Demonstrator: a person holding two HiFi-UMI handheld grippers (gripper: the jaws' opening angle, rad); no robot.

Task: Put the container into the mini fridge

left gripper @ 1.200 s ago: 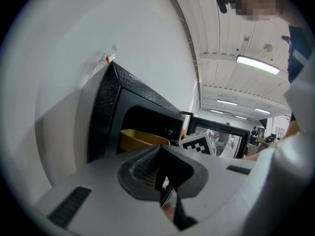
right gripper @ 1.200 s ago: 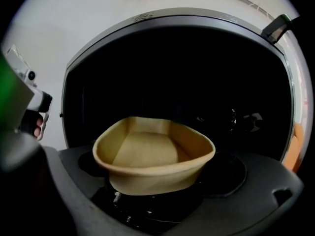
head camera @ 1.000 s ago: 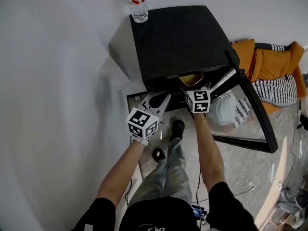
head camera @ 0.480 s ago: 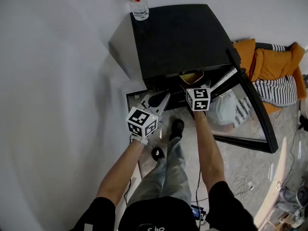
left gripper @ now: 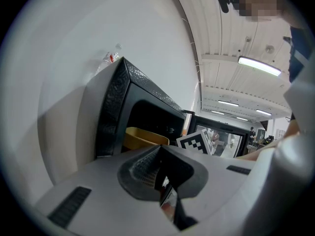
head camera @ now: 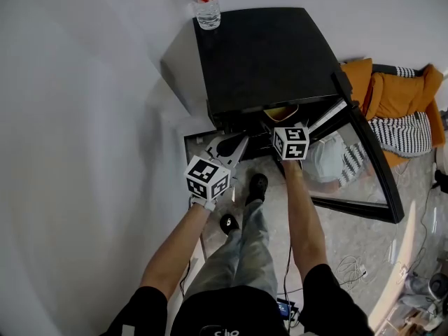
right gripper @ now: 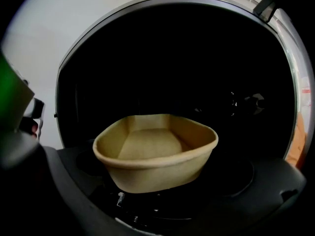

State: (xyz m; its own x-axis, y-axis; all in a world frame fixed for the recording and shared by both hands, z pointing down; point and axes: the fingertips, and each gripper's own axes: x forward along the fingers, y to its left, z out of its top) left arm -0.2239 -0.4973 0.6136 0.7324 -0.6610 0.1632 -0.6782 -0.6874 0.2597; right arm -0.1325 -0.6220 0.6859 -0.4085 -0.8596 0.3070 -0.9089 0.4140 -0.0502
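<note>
The black mini fridge (head camera: 266, 54) stands against the white wall with its glass door (head camera: 364, 159) swung open to the right. A tan, empty container (right gripper: 155, 154) sits just inside the dark opening, and its rim shows under the fridge top (head camera: 280, 113). My right gripper (head camera: 285, 128) reaches into the opening. Its jaws are opening, standing wide on either side of the container (left gripper: 142, 139) without pressing on it. My left gripper (head camera: 231, 144) hangs lower left of the opening, in front of the fridge. Its jaws are shut with nothing between them.
A water bottle (head camera: 207, 4) stands on the fridge's back left corner. Orange cushions and a striped cloth (head camera: 399, 103) lie right of the door. The person's black shoes (head camera: 257, 186) are on the floor before the fridge, and cables (head camera: 353, 264) trail to the right.
Almost nothing has moved. The right gripper stays at the fridge opening with the container before it, and the left gripper holds its place.
</note>
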